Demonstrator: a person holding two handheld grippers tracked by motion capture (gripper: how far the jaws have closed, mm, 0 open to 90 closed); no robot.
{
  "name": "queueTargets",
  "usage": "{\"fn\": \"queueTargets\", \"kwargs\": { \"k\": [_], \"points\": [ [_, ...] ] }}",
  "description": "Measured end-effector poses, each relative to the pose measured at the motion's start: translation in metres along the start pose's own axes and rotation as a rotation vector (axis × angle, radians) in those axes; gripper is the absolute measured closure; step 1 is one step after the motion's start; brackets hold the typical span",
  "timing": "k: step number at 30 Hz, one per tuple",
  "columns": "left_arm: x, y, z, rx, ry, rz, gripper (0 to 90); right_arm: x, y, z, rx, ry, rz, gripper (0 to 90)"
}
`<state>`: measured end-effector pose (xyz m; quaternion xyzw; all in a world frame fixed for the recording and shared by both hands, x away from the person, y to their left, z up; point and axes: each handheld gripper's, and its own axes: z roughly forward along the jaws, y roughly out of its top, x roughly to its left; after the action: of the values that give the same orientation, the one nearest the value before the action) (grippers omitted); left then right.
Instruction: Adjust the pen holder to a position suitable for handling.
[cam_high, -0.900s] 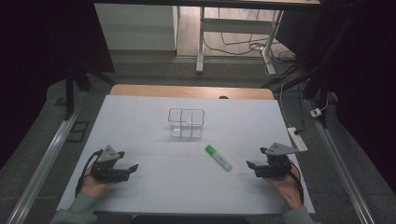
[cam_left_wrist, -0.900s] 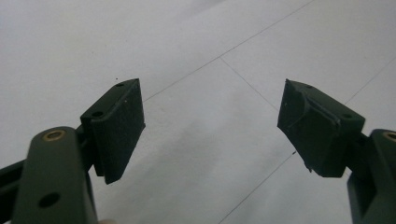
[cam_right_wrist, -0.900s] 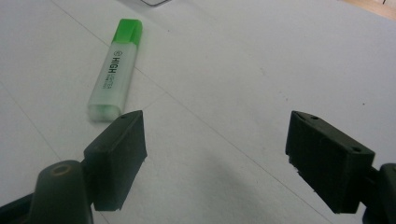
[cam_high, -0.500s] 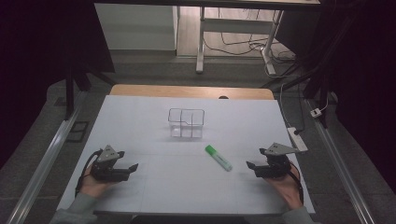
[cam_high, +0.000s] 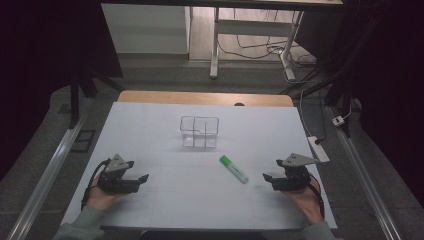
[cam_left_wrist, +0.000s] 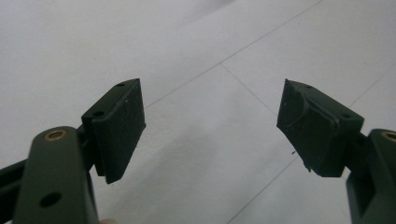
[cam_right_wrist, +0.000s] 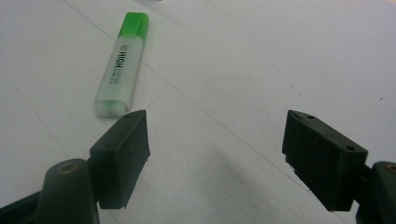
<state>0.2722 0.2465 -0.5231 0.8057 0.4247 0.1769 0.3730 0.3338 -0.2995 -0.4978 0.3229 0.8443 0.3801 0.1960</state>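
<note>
A green highlighter (cam_high: 233, 168) lies flat on the white table (cam_high: 165, 205), a little in front of a clear divided organizer box (cam_high: 200, 131). My right gripper (cam_high: 269, 179) rests near the table's right front, open, a short way right of the highlighter. In the right gripper view the highlighter (cam_right_wrist: 121, 64) lies just beyond the left jaw, its green cap pointing away, and nothing sits between the jaws of the right gripper (cam_right_wrist: 217, 144). My left gripper (cam_high: 141, 179) rests at the left front, open and empty. The left gripper view shows the left gripper (cam_left_wrist: 210, 126) with its jaws wide apart over bare table.
A white power strip (cam_high: 318, 148) lies along the table's right edge. A wooden strip (cam_high: 205, 98) borders the far edge. Metal rails run along both sides, and desk legs and cables stand on the floor behind.
</note>
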Motion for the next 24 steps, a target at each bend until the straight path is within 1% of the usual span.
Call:
{"fn": "queueTargets", "kwargs": {
  "k": [5,11,18,19,20,24],
  "points": [
    [0.001,0.001,0.002,0.001,-0.006,-0.003,22.8,0.0,0.002,0.0,-0.005,0.012,0.002,22.4],
    [0.002,0.004,0.005,0.008,-0.014,0.003,22.7,0.002,0.007,0.0,-0.024,0.038,0.021,23.3],
    [0.0,0.004,0.005,0.01,-0.017,0.007,22.7,0.008,0.019,-0.002,-0.025,0.044,0.01,23.6],
    [0.0,0.004,0.005,0.011,-0.017,0.007,22.7,0.009,0.021,-0.002,-0.017,0.039,0.002,23.7],
    [0.0,0.004,0.005,0.013,-0.017,0.007,22.7,0.01,0.025,-0.002,-0.028,0.046,0.009,24.1],
    [0.0,0.003,0.006,0.017,-0.018,0.005,22.6,0.012,0.03,0.0,-0.018,0.053,0.006,24.2]
  ]
}}
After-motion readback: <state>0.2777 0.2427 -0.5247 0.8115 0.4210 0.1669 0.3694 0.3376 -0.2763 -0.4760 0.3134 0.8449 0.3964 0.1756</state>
